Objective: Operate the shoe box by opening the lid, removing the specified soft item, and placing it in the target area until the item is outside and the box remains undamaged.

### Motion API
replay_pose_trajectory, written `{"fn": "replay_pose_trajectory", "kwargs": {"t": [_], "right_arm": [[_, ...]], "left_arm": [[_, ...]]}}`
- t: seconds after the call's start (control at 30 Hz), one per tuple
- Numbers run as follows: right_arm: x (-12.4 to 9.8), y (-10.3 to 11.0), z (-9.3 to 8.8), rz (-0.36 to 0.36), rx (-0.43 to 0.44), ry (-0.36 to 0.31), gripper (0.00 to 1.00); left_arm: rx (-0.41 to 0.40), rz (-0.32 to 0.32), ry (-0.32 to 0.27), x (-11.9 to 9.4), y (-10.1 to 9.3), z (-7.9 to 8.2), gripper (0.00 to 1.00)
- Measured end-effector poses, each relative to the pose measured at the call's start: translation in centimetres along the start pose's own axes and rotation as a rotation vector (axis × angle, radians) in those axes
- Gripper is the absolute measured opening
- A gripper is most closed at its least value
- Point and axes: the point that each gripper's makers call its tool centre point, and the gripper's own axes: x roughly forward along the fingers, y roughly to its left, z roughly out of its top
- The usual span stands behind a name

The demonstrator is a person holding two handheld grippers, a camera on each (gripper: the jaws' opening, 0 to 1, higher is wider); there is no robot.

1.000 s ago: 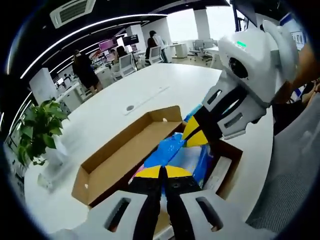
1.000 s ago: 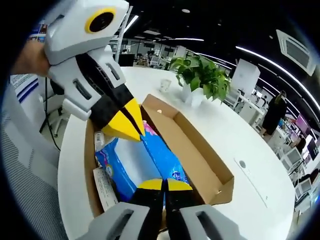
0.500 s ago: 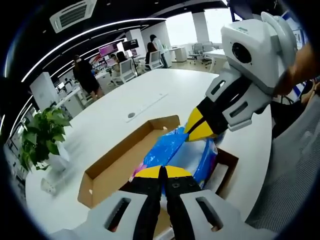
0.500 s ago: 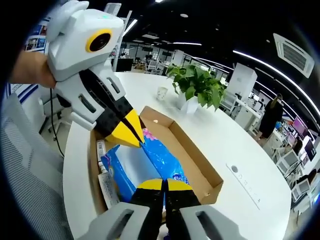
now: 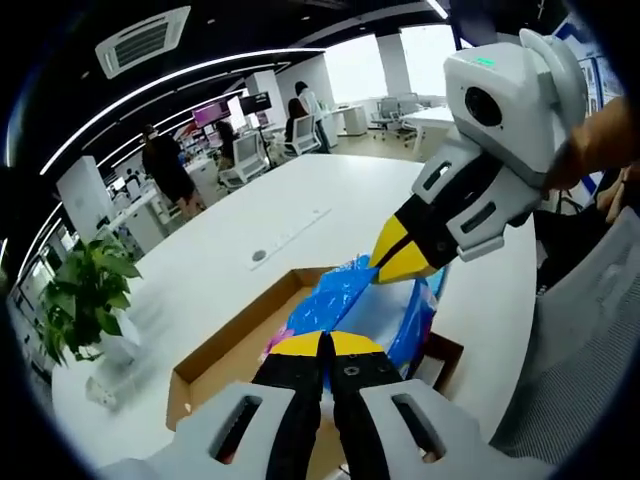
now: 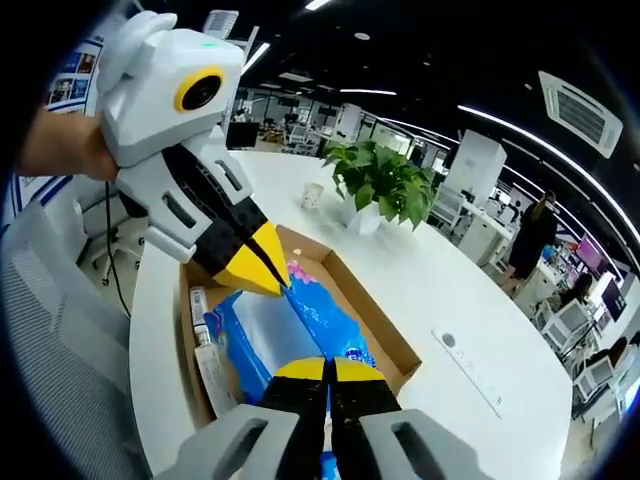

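Running lengthwise along the open cardboard shoe box, the blue glossy plastic pack hangs raised above it, long axis matching the box. Left claw is closed, pinching the pack's near end; right claw is closed on its far end. Box sits on the smooth white rounded surface. A leafy potted plant stands beyond.

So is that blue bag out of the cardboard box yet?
Partly. Both tools, left and right, grip the blue bag lifted above the box, its lower end still over it.
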Motion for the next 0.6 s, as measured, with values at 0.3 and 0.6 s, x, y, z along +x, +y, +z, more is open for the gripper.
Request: {"fn": "replay_pose_trajectory", "kwargs": {"t": [0.3,0.6], "right_arm": [[-2.3,-1.9,-1.1,-0.032,0.021,0.015,0.0],[-4.6,-3.9,-2.9,-0.061,0.036,0.035,0.0]], "left_arm": [[0.028,-0.044,-0.013,1.2,-1.7,2.7,0.0],[0.056,-0.098,-0.026,2.9,-3.8,5.0,0.0]]}}
